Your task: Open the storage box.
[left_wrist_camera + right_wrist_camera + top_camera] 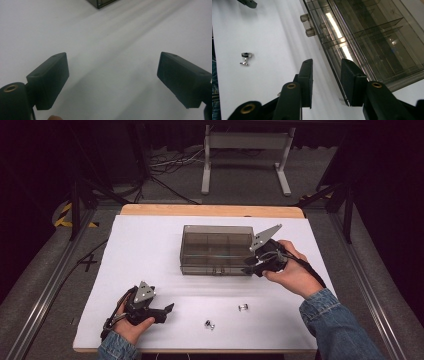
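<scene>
A smoky clear plastic compartment box [215, 249] lies shut at the middle of the white table top [150, 250]. My right gripper [249, 265] is at the box's front right corner. In the right gripper view its jaws [327, 63] stand a little apart on either side of the box's front edge [372, 37], so it is open. My left gripper [169, 310] rests near the front left of the table, pointing right. It is wide open [112, 56] over bare white surface. Two small metal parts [209, 324] [243, 307] lie near the front edge.
The box's two front latches [307, 25] are to the left of my right jaws. One metal part [245, 58] lies farther left in that view. A corner of the box [102, 2] is far ahead of the left gripper. A wooden edge [210, 210] borders the table's back.
</scene>
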